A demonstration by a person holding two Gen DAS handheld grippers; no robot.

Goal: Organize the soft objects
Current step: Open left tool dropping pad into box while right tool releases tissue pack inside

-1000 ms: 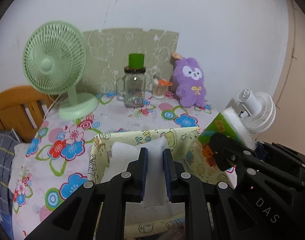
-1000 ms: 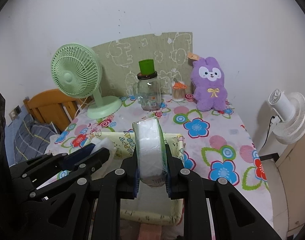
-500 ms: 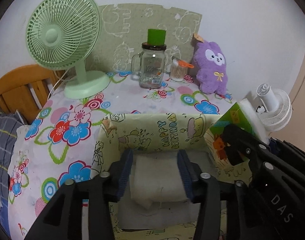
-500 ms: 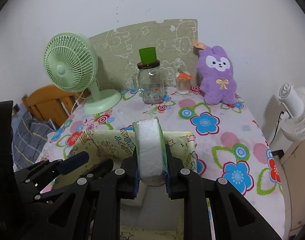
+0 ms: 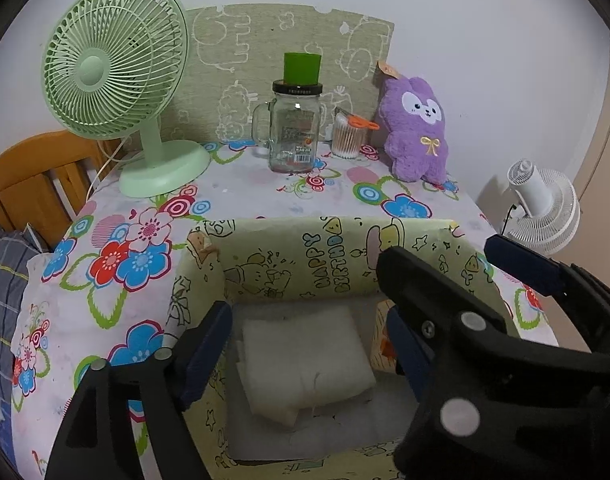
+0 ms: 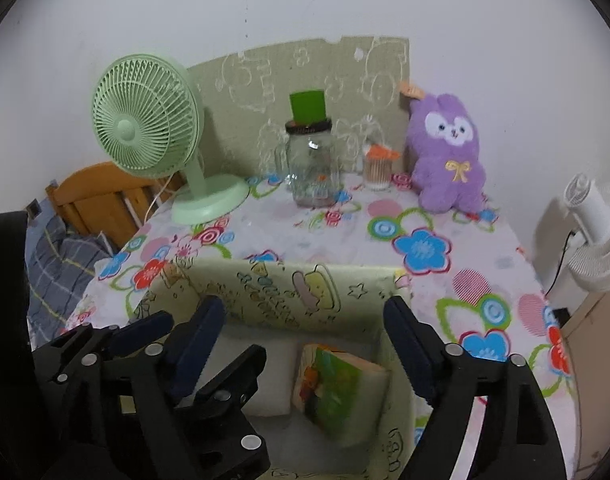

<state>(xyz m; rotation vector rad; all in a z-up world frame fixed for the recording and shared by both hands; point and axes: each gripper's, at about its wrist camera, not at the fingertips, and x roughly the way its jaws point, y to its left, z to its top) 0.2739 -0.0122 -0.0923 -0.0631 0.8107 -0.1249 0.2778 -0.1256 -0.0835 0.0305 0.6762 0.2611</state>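
Inside, a soft folded white cloth [image 5: 305, 360] and a glossy green packet [image 6: 337, 388].

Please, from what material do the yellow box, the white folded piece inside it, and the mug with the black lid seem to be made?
The yellow box looks like soft fabric with a matte cartoon print; its walls sag and crease. The white folded piece seems to be a soft matte cloth or a tissue pack; which one I cannot tell. The mug looks like clear glass, since it is transparent and glossy.

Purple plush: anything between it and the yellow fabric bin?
Nothing visible. Only bare flowered tablecloth lies between the purple plush and the yellow bin. The jar stands off to the side.
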